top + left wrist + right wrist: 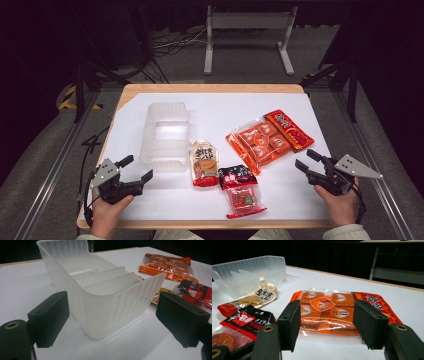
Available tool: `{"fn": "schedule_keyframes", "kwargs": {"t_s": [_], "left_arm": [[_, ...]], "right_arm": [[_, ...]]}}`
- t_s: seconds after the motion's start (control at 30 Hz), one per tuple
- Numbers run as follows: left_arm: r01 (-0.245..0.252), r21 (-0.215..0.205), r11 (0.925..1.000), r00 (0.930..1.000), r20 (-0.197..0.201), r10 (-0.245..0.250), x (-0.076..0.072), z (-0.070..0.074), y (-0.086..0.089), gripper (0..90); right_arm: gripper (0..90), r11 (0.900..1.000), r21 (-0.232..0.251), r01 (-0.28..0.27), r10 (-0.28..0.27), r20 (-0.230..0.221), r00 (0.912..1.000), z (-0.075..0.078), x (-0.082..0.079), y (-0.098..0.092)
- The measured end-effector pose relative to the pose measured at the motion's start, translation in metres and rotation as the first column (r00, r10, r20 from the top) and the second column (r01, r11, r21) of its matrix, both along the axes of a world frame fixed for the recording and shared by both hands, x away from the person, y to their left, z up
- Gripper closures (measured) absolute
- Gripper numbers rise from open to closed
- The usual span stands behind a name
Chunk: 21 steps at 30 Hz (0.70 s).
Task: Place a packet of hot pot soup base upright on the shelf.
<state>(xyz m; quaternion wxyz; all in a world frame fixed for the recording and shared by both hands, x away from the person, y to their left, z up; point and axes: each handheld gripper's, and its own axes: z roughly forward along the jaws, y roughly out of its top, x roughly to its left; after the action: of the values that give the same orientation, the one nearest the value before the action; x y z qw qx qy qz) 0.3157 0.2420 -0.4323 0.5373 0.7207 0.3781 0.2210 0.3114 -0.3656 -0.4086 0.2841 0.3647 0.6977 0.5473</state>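
Observation:
A clear ribbed plastic bin with inner dividers stands left of centre on the white table top. My left gripper is open at the front left, its jaws facing the bin's near end with a gap between. My right gripper is open at the front right, pointing at an orange multi-pack of snacks. A tan spout pouch lies beside the bin. A red-and-black snack bag lies near the front edge.
A red packet lies against the orange pack's right side. The white sheet covers a wooden table. Beyond it are a white metal frame, floor cables and dark tripod legs.

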Motion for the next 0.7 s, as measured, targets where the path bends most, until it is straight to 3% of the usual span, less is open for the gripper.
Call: {"fn": "schedule_keyframes", "kwargs": {"t_s": [0.13,0.27,0.37,0.5,0.7], "left_arm": [[-0.017,0.001,0.9999,0.9994,-0.029,0.017,0.001,0.000,0.000,12.8],[-0.017,0.013,0.9998,0.9990,-0.040,0.018,0.003,-0.001,-0.002,12.9],[-0.014,0.015,0.9998,0.9991,-0.039,0.015,0.004,-0.001,-0.003,13.0],[-0.026,0.015,0.9996,0.9976,-0.063,0.027,0.006,-0.002,-0.004,13.0],[-0.032,0.021,0.9993,0.9974,-0.064,0.033,0.006,-0.002,-0.004,13.1]], "right_arm": [[38.5,1.000,-0.006,0.003,-0.003,-0.009,1.0000,0.001,0.000,0.000],[38.5,0.999,-0.029,0.031,-0.030,0.022,0.9993,0.005,0.002,-0.003],[38.3,0.999,-0.016,0.038,-0.039,-0.013,0.9992,0.006,0.007,-0.006],[36.8,0.998,-0.018,0.055,-0.056,-0.030,0.9980,0.004,0.017,-0.011],[35.7,0.996,0.002,0.093,-0.093,-0.041,0.9948,0.006,0.026,-0.019]]}}
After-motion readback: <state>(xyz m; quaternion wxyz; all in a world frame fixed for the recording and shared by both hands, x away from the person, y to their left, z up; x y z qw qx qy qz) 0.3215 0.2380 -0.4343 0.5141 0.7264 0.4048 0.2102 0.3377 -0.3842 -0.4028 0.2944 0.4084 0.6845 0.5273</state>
